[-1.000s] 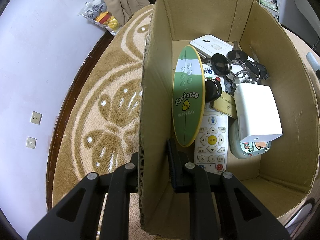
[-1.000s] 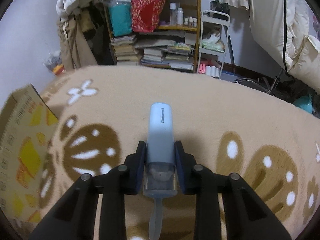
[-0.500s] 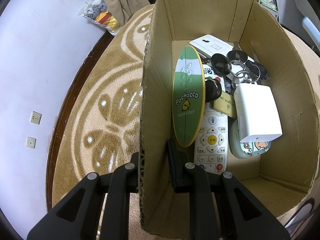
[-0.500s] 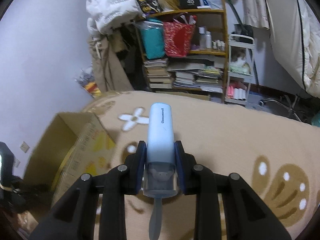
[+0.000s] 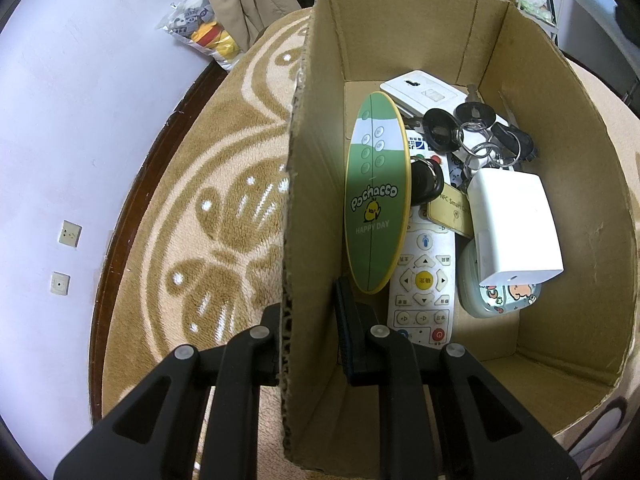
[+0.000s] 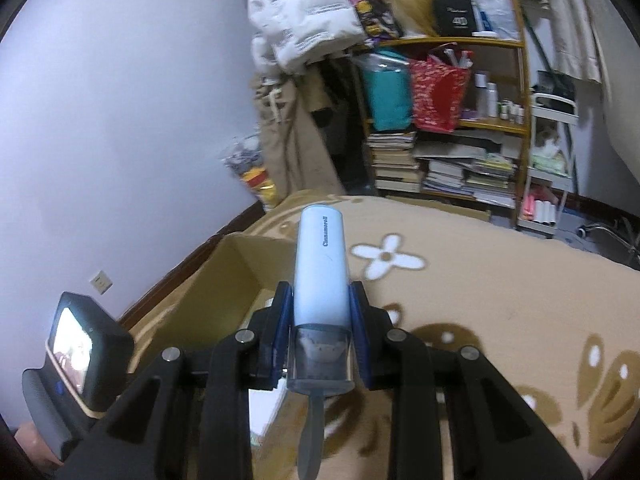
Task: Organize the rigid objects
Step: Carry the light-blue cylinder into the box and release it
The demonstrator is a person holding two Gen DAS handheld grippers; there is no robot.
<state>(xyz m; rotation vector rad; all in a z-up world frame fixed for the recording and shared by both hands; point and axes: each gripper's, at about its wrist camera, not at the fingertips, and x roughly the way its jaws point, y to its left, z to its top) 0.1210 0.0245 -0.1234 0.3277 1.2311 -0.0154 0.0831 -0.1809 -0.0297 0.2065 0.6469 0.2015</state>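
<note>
Since the earlier frame, the right gripper (image 6: 320, 320) has swung from open carpet toward the cardboard box (image 6: 236, 268), which now lies below and ahead of it; the left gripper (image 5: 310, 320) has not shifted.

Left wrist view, near to far:
- The left gripper pinches the near left wall of the box (image 5: 316, 216), one finger outside, one inside.
- That wall's top edge is ragged. The box is open at the top, with four upright walls.
- A bare strip of box floor lies nearest the inner finger; the right near corner is also bare.
- Contents, counted: one green oval board (image 5: 376, 196) leaning on the left wall, one white remote control (image 5: 424, 280), one white charger block (image 5: 514, 224), one pale case with cartoon stickers (image 5: 496, 300), one tan card (image 5: 450, 212), one white flat device (image 5: 424, 90) at the far end, and one tangle of black keys on rings (image 5: 476, 132) whose number cannot be told.
- Patterned carpet (image 5: 224, 208) surrounds the box, ending at a dark baseboard and the wall.

Right wrist view, near to far:
- The right gripper clamps one pale blue tube (image 6: 320, 276) by its lower part; the tube points forward between the fingers, above the box's opening.
- Open carpet lies to the right; a cluttered bookshelf (image 6: 448, 120) stands beyond.
</note>
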